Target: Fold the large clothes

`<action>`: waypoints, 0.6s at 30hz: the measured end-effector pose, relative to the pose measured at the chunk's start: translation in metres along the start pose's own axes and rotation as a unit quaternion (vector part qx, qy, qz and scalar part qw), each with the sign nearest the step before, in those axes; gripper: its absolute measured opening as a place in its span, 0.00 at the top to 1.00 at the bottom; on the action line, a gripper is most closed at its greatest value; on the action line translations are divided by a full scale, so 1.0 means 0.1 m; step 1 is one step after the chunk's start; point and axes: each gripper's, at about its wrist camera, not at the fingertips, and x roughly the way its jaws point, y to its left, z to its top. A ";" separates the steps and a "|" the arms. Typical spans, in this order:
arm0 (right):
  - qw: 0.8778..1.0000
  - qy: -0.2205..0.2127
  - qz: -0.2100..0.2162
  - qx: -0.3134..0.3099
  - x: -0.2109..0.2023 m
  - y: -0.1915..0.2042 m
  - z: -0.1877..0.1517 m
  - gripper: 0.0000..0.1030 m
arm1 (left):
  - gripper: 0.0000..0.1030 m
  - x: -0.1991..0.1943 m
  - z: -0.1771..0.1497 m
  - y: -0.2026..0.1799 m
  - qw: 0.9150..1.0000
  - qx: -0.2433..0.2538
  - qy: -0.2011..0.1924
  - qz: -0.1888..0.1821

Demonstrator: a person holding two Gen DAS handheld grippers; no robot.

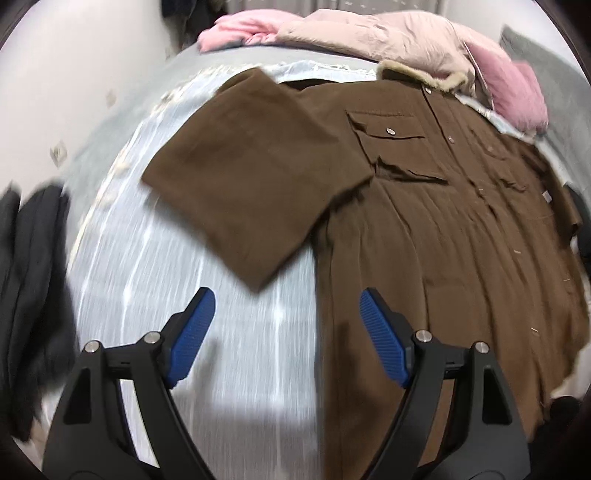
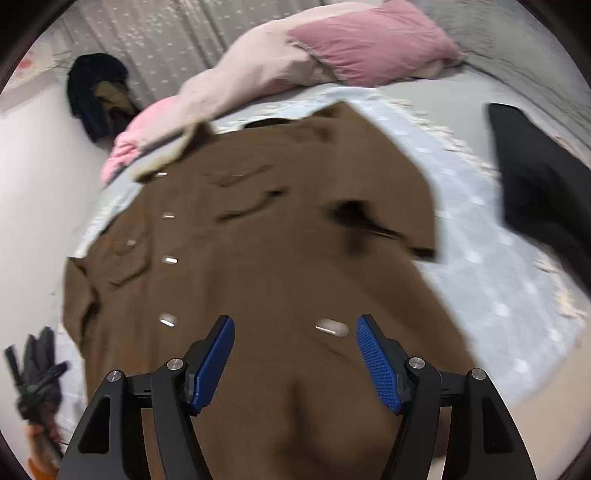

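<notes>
A bed (image 1: pixel 258 59) with a grey sheet fills most of both views; over it lies a pale blue cover (image 1: pixel 236 350) with white lines and a frayed, cream-coloured fringe (image 2: pixel 569 306) at its edge; at the far end sit a pink pillow (image 2: pixel 369 44) and a heap of pale pink bedding (image 1: pixel 388 33); behind the bed hangs a grey curtain (image 2: pixel 155 33) with small white specks; a plain white wall (image 1: pixel 74 74) runs along one side; the light is soft and even.
</notes>
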 end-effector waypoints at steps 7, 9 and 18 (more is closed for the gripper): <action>0.998 -0.046 0.007 -0.048 0.68 0.80 0.14 0.32 | 0.21 0.63 0.40 -0.35 0.998 0.055 -0.004 0.029; 0.998 -0.017 -0.005 -0.052 0.93 0.86 0.10 0.32 | 0.22 0.74 0.49 -0.33 0.999 0.043 -0.014 0.025; 0.998 0.011 -0.024 -0.051 1.20 0.89 0.17 0.32 | 0.90 0.02 1.11 0.31 0.984 -0.045 -0.132 0.114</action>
